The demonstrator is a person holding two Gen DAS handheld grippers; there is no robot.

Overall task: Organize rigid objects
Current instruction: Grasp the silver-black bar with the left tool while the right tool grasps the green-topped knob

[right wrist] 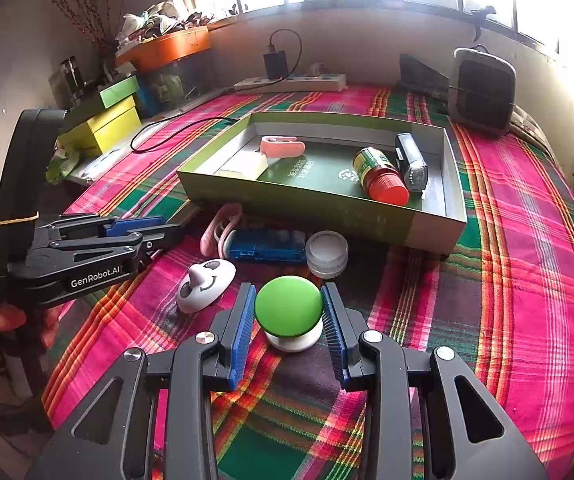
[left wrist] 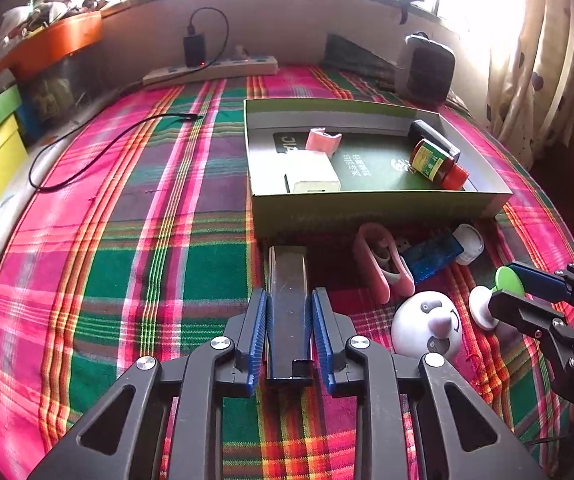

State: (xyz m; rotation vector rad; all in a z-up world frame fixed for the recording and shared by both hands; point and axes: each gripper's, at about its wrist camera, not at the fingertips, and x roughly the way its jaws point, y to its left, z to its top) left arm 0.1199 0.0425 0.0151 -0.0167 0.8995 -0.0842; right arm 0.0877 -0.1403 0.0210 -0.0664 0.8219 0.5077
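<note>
Left gripper (left wrist: 289,312): we see its blue pads pressed on both sides of a dark flat bar (left wrist: 287,276), which lies on the plaid cloth (left wrist: 147,260) and points toward the box (left wrist: 367,204).
Right gripper (right wrist: 288,312): we see it pinching a green knob (right wrist: 288,306) with a white base; the knob stands on the cloth.
Box: an open green tray, just beyond both grippers. Inside we see a pink clip (left wrist: 323,140), a white block (left wrist: 313,174), a bottle (left wrist: 439,162) with a red cap lying on its side, and a black device (left wrist: 433,136) beside the bottle.
Loose things: between the grippers and the box lie a white face toy (right wrist: 205,285), a pink holder (left wrist: 383,264), a blue case (right wrist: 265,245) and a clear lid (right wrist: 326,254).
Back edge: a power strip (left wrist: 211,70) and a dark heater (right wrist: 481,90) near the wall.
</note>
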